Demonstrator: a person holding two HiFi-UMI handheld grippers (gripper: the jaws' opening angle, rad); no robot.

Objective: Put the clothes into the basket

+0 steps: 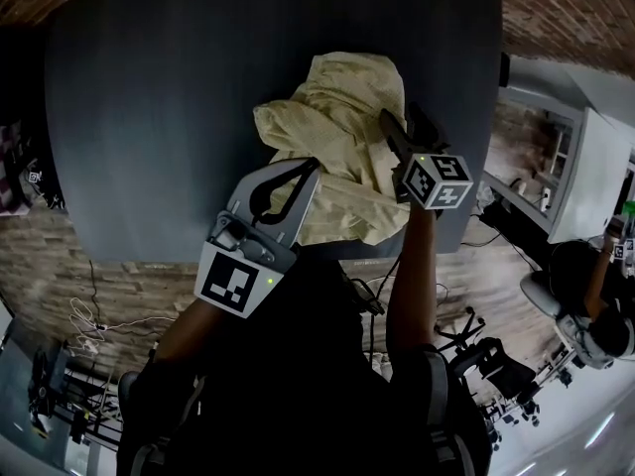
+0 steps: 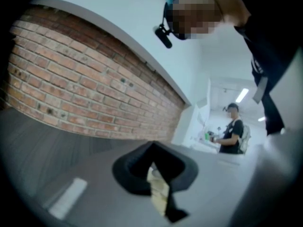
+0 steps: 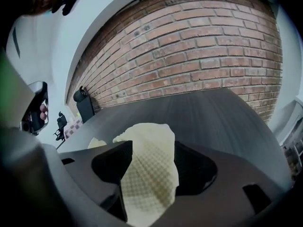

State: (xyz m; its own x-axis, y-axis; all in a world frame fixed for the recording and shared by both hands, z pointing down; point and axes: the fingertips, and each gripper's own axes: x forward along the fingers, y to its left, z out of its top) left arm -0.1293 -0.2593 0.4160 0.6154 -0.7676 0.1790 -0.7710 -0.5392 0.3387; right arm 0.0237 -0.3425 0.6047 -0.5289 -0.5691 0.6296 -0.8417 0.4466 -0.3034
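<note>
A pale yellow checked garment [image 1: 337, 107] lies crumpled on the dark table [image 1: 149, 117], near its front edge. My left gripper [image 1: 314, 167] reaches its near-left part, and its jaws are pinched together on a strip of the cloth [image 2: 158, 188]. My right gripper [image 1: 407, 132] sits over the garment's right side. In the right gripper view its jaws [image 3: 151, 174] stand apart, with a fold of the garment [image 3: 147, 145] lying loose between them and dark gaps on both sides. No basket shows in any view.
A brick wall [image 3: 199, 46] runs behind the table [image 3: 213, 112]. A dark office chair [image 3: 85, 105] stands at the table's far end. A person [image 2: 232, 134] stands at a counter in the background. Cables [image 1: 94, 315] lie on the floor below the table's edge.
</note>
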